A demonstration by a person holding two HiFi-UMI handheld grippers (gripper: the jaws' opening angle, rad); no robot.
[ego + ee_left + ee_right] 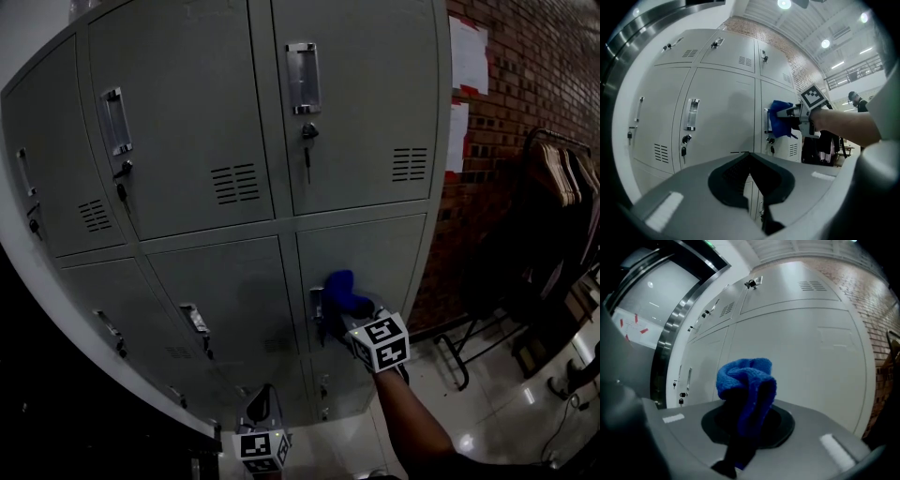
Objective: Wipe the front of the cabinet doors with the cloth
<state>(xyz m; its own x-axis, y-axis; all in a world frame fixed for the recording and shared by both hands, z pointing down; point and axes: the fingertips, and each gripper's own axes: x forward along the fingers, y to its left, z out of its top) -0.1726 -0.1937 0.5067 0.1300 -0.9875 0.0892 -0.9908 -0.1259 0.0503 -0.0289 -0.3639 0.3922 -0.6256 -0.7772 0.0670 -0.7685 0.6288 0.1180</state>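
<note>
Two tools are pointed at the grey cabinet (pixel 234 112). The blue cloth (pixel 339 284) is clamped in the right tool (pixel 337 307) and pressed onto the lower right door (pixel 384 253), just beside its handle (pixel 317 306). The left tool (pixel 263 405) is held lower down, jaws pinched together on nothing, well apart from the cloth.

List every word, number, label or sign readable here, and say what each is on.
No text can be read in any view.
Paper sheets on the brick wall: print too small and dim to read.
Marker cubes: black-and-white square patterns only, no letters.
Cabinet doors: no labels or numbers visible.
</note>
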